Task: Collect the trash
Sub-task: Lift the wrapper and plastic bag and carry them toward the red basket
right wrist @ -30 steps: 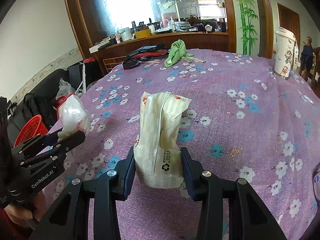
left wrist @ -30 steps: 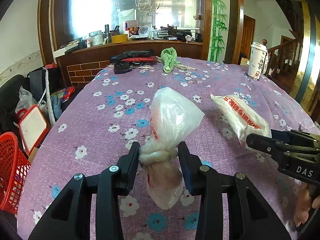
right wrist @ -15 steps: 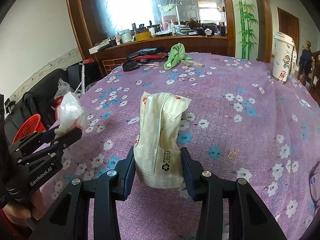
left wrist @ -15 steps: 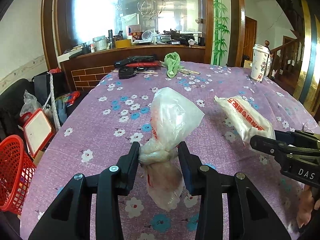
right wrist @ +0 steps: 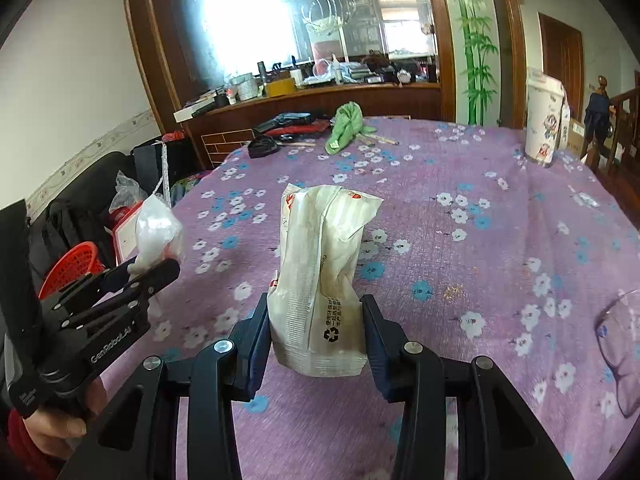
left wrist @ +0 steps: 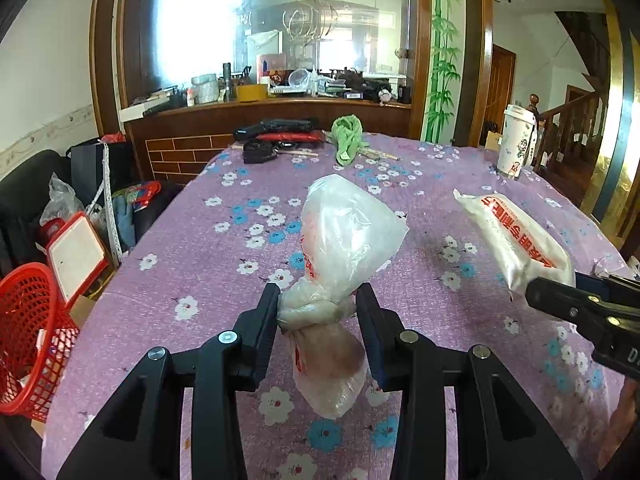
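My left gripper (left wrist: pixel 317 307) is shut on the knot of a clear knotted plastic bag (left wrist: pixel 344 236) and holds it above the purple flowered tablecloth (left wrist: pixel 224 280). My right gripper (right wrist: pixel 316 320) is shut on a white wrapper packet (right wrist: pixel 324 264) with red print and a recycling mark, held upright above the table. The right gripper with its packet (left wrist: pixel 516 236) shows at the right of the left wrist view. The left gripper with its bag (right wrist: pixel 156 232) shows at the left of the right wrist view.
A red mesh basket (left wrist: pixel 28 340) stands on the floor left of the table, also in the right wrist view (right wrist: pixel 72 264). A paper cup (left wrist: pixel 516 140), a green cloth (left wrist: pixel 348 140) and dark items lie at the far side. A clear glass thing (right wrist: pixel 620 344) is at right.
Both grippers have risen and pulled back a little with their loads; the table looks lower and more of the room shows. Both grips are unchanged.
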Motion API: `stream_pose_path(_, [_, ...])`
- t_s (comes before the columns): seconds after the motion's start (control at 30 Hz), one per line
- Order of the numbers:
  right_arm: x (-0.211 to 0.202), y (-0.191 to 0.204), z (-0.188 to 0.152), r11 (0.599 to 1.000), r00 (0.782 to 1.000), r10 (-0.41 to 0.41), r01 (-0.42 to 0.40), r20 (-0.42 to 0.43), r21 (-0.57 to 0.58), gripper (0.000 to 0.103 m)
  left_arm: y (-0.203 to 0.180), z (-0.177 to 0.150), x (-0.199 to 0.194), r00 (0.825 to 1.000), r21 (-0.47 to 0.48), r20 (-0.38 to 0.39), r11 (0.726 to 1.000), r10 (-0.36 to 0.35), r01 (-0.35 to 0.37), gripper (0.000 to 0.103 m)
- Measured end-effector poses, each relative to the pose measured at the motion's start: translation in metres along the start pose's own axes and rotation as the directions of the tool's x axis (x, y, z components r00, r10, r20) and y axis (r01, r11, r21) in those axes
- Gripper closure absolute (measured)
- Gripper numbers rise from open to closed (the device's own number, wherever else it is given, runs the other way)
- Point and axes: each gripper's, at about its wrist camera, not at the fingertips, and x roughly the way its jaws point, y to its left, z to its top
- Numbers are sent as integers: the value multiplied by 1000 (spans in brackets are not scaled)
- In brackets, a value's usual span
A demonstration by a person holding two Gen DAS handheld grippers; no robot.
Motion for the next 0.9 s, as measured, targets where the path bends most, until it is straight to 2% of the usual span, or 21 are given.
stream_pose_path(0.17, [-16,21,-2,1000,1000,15,-14,15,-28,57,8,-2,-23,1000,-1,21,1000,7,-7,65])
stream_pose_path(0.43, [-20,77,3,992,997,74,-72,14,-104,57,54,-2,-66,996,-58,68,997,59,-55,65])
stream_pose_path(0.67, [0,145,11,970,988,156,-157,-20,-187,57,125,-8,-92,986,-152,76,979,150,-137,65])
stream_pose_path(0.9, [30,225,17,927,967,240,-254,-84,-275,57,217,-25,-107,966,-269,32,933,257,-239,65])
